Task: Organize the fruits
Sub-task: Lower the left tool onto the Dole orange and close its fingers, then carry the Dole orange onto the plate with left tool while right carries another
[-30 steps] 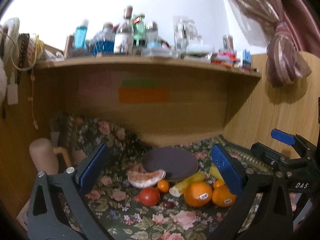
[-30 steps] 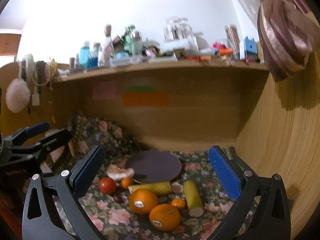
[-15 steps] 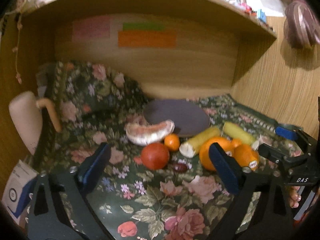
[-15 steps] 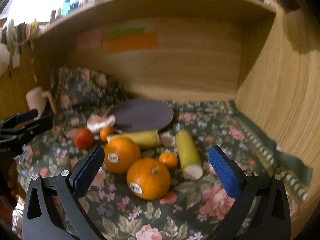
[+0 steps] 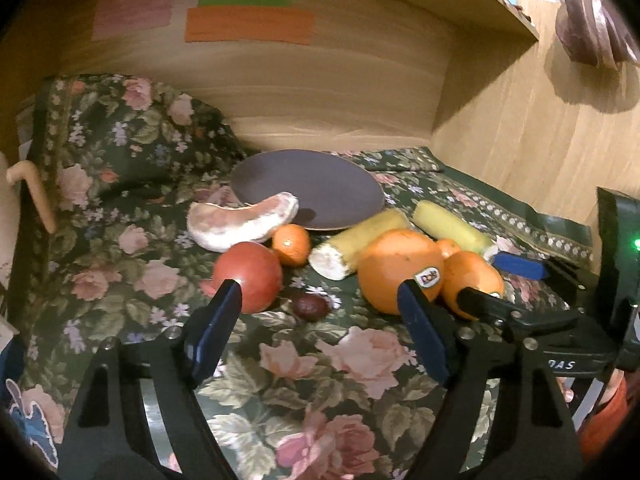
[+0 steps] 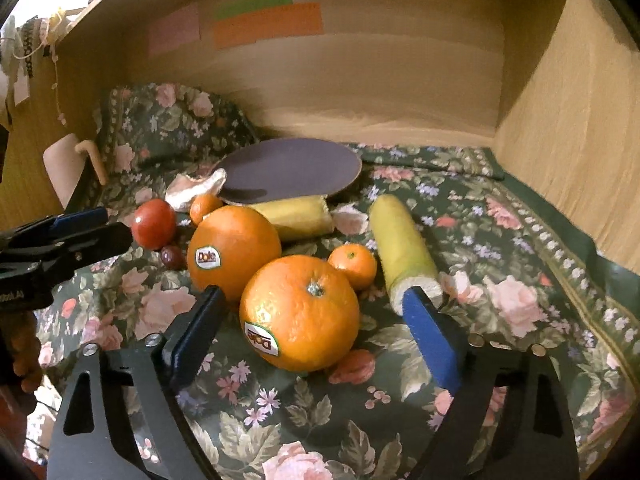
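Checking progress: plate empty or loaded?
Empty. The plate has a bare dark top; the pomelo slice overlaps its rim.

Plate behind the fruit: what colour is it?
Dark purplish brown with a lighter tan rim; the plate shows best in the right wrist view.

black gripper (image 6: pixel 314 312) frames w/ blue pads (image 6: pixel 432 336), silver screws.

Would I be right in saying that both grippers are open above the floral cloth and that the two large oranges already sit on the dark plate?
Not quite: the two large oranges lie on the floral cloth, in front of the dark plate, which holds no orange, as the right wrist view shows. Both the right gripper and left gripper are indeed open above the cloth.
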{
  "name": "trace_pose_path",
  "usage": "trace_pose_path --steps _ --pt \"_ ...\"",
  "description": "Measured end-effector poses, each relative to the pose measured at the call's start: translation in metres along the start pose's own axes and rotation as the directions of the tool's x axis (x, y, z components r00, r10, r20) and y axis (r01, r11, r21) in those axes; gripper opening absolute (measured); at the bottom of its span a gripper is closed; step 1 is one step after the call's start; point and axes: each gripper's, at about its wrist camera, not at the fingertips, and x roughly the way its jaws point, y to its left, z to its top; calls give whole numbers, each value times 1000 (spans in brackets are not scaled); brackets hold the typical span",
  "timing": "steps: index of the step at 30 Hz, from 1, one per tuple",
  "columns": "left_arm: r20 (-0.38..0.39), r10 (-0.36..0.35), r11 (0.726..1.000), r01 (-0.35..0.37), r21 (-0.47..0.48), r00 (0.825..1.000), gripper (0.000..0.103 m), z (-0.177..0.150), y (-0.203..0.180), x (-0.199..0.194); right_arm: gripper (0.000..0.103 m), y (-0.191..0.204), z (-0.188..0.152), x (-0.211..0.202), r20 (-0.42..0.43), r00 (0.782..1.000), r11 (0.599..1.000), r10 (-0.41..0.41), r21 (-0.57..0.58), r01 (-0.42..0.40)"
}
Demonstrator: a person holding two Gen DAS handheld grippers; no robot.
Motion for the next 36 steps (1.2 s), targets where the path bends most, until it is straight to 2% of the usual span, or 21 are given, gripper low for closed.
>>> trace_pose_path --steps 3,5,7,11,20,30,32,33,36 --pt "-8 -15 1000 15 9 1000 80 0 -6 4 79 -2 0 7 -29 999 999 37 13 -37" --pt "-14 -23 1000 23 15 1000 80 1 -9 6 68 -4 -1 13 -53 997 998 64 27 -63" --pt "-22 -31 999 32 21 999 80 3 -13 10 63 -7 -2 16 -68 992 993 110 54 -107" --pt "-35 -45 999 46 29 998 80 7 -19 16 62 -11 0 13 -65 990 990 125 79 -120" --pt "-98 -84 995 88 45 992 80 11 -43 41 62 -31 9 -18 45 998 995 53 77 -57" --pt "-128 -48 998 53 40 991 80 13 -63 73 62 -54 4 -27 57 998 993 29 112 -36" --pt "-111 -25 998 31 52 993 77 12 -66 73 62 -57 2 -26 56 998 993 32 115 -39" --pt "-99 -5 998 12 62 995 70 12 -67 73 62 -58 2 -26 56 998 992 35 116 -41" --pt "-101 -5 997 12 72 995 70 13 -67 74 62 -59 0 -26 58 998 992 38 116 -45"
